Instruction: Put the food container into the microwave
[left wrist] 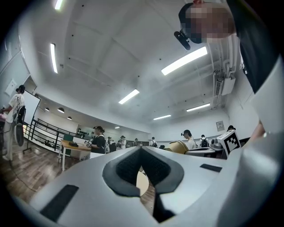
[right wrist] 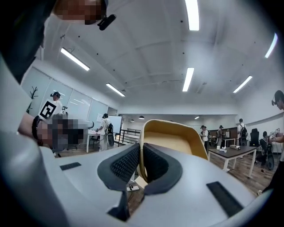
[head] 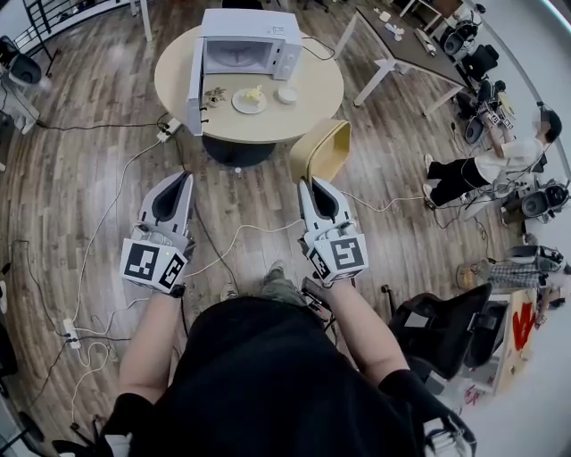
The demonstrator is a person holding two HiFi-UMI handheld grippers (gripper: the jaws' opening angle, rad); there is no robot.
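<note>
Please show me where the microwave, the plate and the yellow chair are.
microwave (head: 250, 24), head view, on its white top.
plate (head: 238, 105), head view, on its left rim.
chair (head: 314, 153), head view, on its yellow backrest.

Head view overlooks microwave (head: 241, 54); others upward.

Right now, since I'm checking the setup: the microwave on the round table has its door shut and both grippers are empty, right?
Not quite: the microwave on the round table has its door swung open, as the head view shows. The left gripper and right gripper are indeed empty.
</note>
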